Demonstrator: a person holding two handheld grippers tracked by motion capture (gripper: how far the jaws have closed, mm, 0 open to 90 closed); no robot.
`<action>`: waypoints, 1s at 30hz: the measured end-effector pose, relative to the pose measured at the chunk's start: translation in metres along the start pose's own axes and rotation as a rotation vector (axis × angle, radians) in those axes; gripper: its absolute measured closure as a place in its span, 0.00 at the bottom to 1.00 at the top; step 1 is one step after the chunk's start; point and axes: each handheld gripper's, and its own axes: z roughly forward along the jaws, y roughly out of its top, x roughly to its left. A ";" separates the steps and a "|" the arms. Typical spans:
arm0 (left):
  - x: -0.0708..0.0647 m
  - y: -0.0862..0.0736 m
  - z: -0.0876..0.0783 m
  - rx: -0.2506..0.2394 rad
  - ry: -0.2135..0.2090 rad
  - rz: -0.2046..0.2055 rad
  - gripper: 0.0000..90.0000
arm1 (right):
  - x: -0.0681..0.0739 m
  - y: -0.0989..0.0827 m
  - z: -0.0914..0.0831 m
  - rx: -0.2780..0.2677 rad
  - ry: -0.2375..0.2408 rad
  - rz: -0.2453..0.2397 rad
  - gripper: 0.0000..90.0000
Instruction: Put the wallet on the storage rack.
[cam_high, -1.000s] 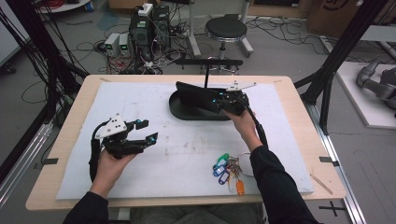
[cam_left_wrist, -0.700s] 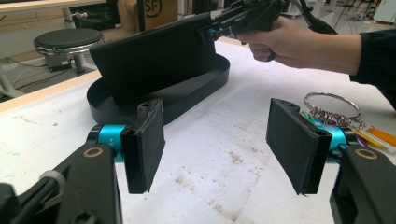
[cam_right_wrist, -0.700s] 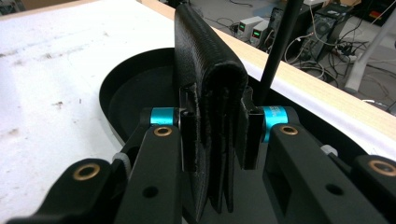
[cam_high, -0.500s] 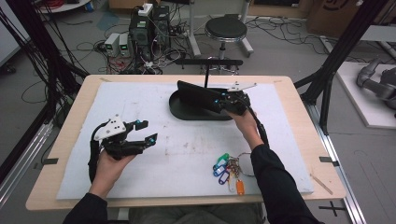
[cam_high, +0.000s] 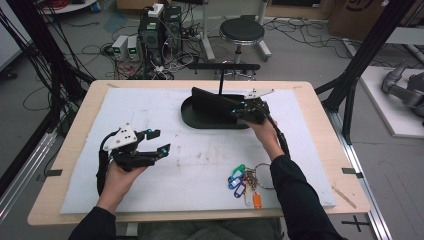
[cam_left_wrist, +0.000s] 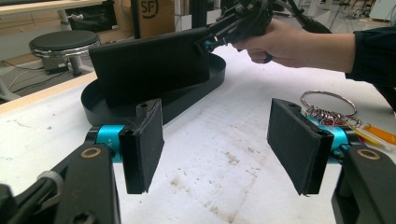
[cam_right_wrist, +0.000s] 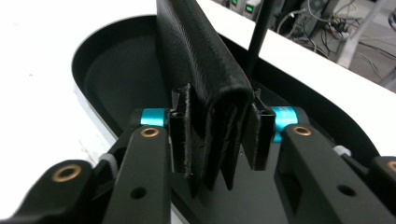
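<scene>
Here, on the white mat (cam_high: 200, 170) covering the wooden table (cam_high: 320, 115), the right gripper (cam_high: 239, 111) sits at the near end of a black wallet (cam_high: 212, 101) that stands on edge inside a black oval tray (cam_high: 200, 120) at the far middle of the mat. In the right gripper view the wallet (cam_right_wrist: 201, 60) runs away from the camera, folded spine up, its end between the two pads; the left pad lies against its side, while a narrow gap shows on the right between wallet and pad. Jaws have just been opening, so the grip reads as loosened, no longer pressing from both sides. The wallet's lower edge sits down in the tray (cam_right_wrist: 116, 79). A thin black post (cam_high: 220, 82) rises just behind the tray. The left gripper (cam_high: 156, 141) is held by the left hand (cam_high: 120, 172) low over the mat at the near left, well apart from the tray, jaws spread wide with nothing between them; the left gripper view shows bare stained mat between the pads (cam_left_wrist: 144, 144), and beyond them the wallet (cam_left_wrist: 149, 65) upright in the tray (cam_left_wrist: 154, 100) with the right gripper (cam_left_wrist: 205, 42) at its end. A bunch of keys with coloured tags (cam_high: 245, 181) lies on the mat near the front edge, beside the right forearm.
</scene>
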 end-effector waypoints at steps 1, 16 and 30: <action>0.000 0.000 0.000 0.002 -0.001 0.001 0.40 | 0.000 -0.001 0.000 0.004 0.002 0.003 0.72; 0.004 0.003 -0.003 0.011 0.006 -0.007 0.35 | 0.000 0.007 -0.059 -0.056 -0.043 0.007 0.42; 0.015 0.003 -0.014 0.017 0.047 -0.025 0.30 | 0.004 -0.037 -0.157 -0.129 -0.050 0.013 0.34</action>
